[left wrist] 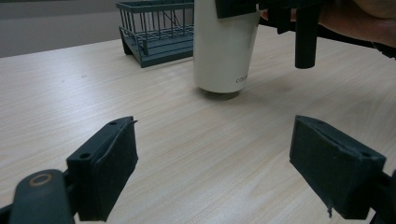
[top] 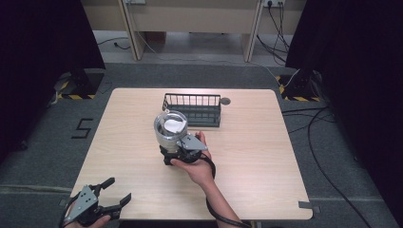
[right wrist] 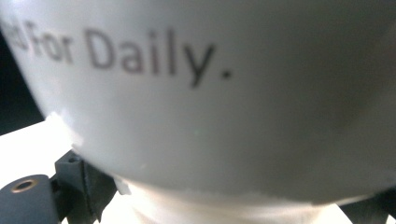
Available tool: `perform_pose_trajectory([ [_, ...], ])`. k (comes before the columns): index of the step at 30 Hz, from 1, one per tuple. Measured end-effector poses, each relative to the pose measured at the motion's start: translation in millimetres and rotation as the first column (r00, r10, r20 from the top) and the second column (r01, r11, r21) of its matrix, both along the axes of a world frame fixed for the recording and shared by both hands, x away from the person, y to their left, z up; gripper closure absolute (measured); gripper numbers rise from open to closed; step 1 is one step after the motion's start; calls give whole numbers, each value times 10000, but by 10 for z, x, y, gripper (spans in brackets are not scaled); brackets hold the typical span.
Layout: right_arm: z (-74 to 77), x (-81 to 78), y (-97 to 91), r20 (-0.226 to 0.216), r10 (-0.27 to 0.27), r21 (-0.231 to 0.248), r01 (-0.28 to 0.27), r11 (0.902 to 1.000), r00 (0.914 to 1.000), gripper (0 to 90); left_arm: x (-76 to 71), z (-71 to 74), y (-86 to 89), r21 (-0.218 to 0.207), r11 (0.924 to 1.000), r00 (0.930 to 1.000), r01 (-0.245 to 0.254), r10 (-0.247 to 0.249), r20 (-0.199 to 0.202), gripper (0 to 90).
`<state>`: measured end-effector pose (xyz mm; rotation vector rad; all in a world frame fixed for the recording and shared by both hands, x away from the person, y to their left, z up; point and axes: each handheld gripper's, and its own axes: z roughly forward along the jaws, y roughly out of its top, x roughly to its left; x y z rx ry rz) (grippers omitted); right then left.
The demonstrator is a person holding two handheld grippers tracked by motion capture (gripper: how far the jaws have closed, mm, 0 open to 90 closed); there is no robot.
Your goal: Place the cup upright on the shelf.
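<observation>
A white cup (top: 170, 128) with grey lettering stands upright near the table's middle, and my right gripper (top: 172, 151) is shut on its side from the near side. In the right gripper view the cup's wall (right wrist: 210, 93) presses close between the jaws. The left gripper view shows the same cup (left wrist: 224, 51) low over the wood with a shadow beneath it; whether it touches the table I cannot tell. My left gripper (top: 119, 189) rests at the front left corner, open and holding nothing (left wrist: 212, 172).
A black wire basket (top: 192, 110) sits at the back centre of the wooden table (top: 247, 156), just behind the cup. A small dark disc (top: 225, 100) lies to its right. Cables run over the floor on the right.
</observation>
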<state>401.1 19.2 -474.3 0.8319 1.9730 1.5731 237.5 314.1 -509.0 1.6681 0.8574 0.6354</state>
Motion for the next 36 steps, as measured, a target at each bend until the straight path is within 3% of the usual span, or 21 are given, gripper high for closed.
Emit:
perform_pose_trajectory([
  [36, 387, 231, -231, 311, -809, 397, 796, 9960, 9962, 99, -1, 4, 3, -69, 10000, 10000, -50, 50, 38, 144],
])
